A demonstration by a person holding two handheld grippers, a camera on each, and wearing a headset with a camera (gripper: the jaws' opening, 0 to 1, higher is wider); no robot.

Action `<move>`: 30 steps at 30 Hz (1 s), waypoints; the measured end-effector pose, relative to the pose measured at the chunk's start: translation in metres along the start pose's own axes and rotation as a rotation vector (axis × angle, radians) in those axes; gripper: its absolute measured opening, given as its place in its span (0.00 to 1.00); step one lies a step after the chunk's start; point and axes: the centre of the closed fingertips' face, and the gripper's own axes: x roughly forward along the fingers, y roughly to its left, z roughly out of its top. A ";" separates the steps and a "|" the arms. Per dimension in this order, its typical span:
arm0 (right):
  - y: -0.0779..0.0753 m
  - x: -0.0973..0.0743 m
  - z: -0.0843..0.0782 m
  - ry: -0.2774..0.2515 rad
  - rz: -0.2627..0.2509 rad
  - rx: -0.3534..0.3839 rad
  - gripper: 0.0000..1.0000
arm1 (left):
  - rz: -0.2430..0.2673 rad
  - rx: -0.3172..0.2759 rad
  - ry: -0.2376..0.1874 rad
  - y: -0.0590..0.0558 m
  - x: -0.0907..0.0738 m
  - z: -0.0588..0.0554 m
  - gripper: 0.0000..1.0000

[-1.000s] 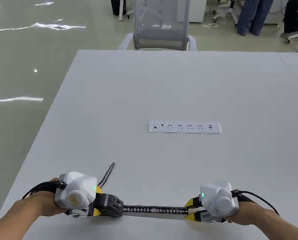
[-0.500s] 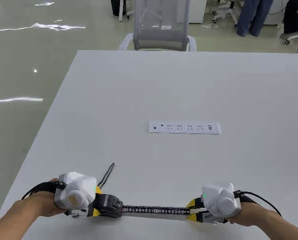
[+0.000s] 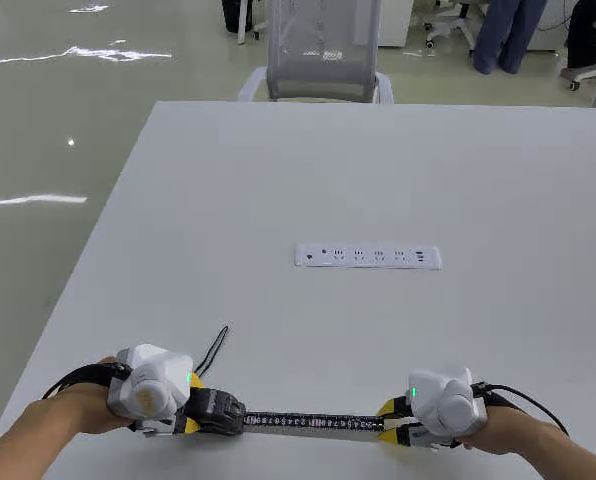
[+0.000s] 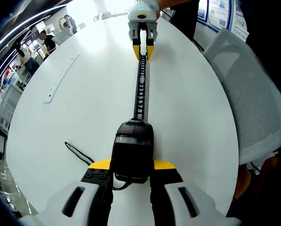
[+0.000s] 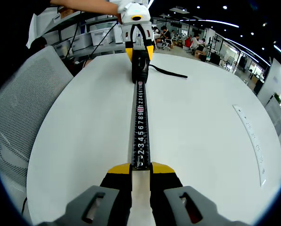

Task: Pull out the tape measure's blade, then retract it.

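Observation:
A black tape measure case rests on the white table near its front edge, and my left gripper is shut on it. Its numbered blade runs out flat to the right. My right gripper is shut on the blade's end tab. The case's black wrist strap trails on the table behind the case. The right gripper appears far off in the left gripper view, the left one far off in the right gripper view.
A white power strip lies mid-table. A grey mesh chair stands at the table's far edge, and people stand beyond it at the back right. Another mesh chair is beside the front edge.
My right gripper has moved a little to the right, drawing more blade out of the case. The left gripper and the case have stayed put.

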 end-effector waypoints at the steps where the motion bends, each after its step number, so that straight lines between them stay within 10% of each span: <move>1: 0.000 0.000 0.000 0.000 0.000 0.002 0.12 | 0.000 0.000 0.000 0.000 0.000 0.000 0.25; 30: 0.003 -0.011 -0.012 0.017 -0.001 0.013 0.12 | 0.002 -0.002 0.002 0.000 -0.001 0.001 0.26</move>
